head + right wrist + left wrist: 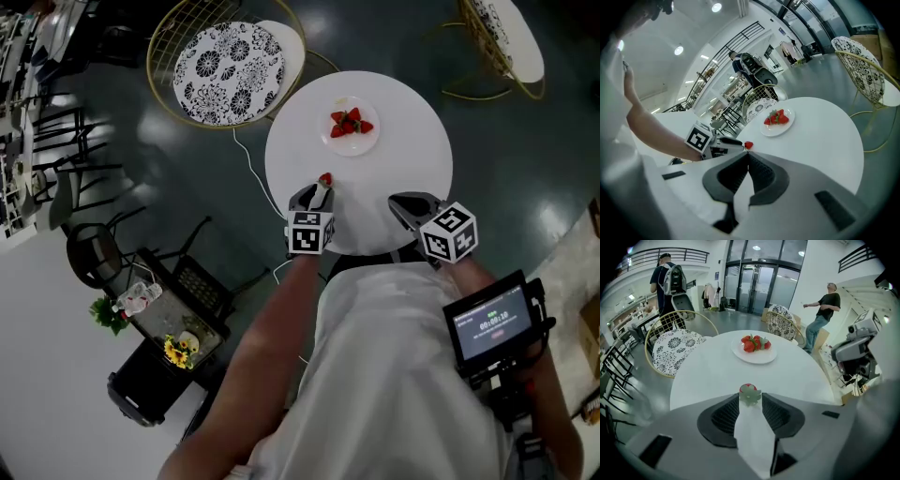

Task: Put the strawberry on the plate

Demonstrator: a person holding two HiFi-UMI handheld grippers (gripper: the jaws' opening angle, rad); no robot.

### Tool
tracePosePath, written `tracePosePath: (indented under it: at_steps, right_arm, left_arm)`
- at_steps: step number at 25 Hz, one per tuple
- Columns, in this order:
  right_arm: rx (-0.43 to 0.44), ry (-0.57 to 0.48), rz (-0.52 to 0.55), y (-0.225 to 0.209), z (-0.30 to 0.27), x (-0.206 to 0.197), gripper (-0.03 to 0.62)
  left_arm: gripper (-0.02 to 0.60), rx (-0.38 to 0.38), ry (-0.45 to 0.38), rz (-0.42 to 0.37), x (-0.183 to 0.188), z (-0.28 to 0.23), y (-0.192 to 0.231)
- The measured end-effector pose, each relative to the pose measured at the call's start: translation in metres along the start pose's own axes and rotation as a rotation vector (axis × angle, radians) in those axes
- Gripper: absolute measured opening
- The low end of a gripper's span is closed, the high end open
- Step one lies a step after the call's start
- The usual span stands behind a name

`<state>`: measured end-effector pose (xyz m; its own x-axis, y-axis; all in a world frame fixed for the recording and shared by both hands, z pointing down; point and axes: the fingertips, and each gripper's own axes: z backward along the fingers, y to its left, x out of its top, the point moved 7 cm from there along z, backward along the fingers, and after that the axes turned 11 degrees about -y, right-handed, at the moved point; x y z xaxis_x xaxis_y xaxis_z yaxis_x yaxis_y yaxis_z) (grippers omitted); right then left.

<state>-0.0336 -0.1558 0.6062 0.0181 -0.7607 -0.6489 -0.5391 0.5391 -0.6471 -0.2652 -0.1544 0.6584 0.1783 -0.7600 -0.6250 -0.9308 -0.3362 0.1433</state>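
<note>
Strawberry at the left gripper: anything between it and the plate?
Nothing visible. Only bare white table lies between the strawberry and the plate. The plate already holds a cluster of strawberries at its middle, with free rim around them.

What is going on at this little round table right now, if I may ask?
A person holds a gripper in each hand over a round white table. The left gripper has its jaws open around a single strawberry near the table's near edge, without pressing on it. The plate, further across, already holds several strawberries. The right gripper is shut and empty.
</note>
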Motion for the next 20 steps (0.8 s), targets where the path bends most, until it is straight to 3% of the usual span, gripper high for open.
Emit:
tracePosePath:
  at_steps: [11, 20]
  right_arm:
    - [-0.039, -0.01, -0.034, -0.003, -0.002, 0.004, 0.008]
    - [-0.068, -0.031, -0.06, -0.011, -0.002, -0.004, 0.008]
  left_arm:
    - [0.138, -0.048, 0.029, 0.072, 0.006, -0.014, 0.007]
    - [0.137, -0.051, 0.037, 0.027, 0.007, -0.026, 0.008]
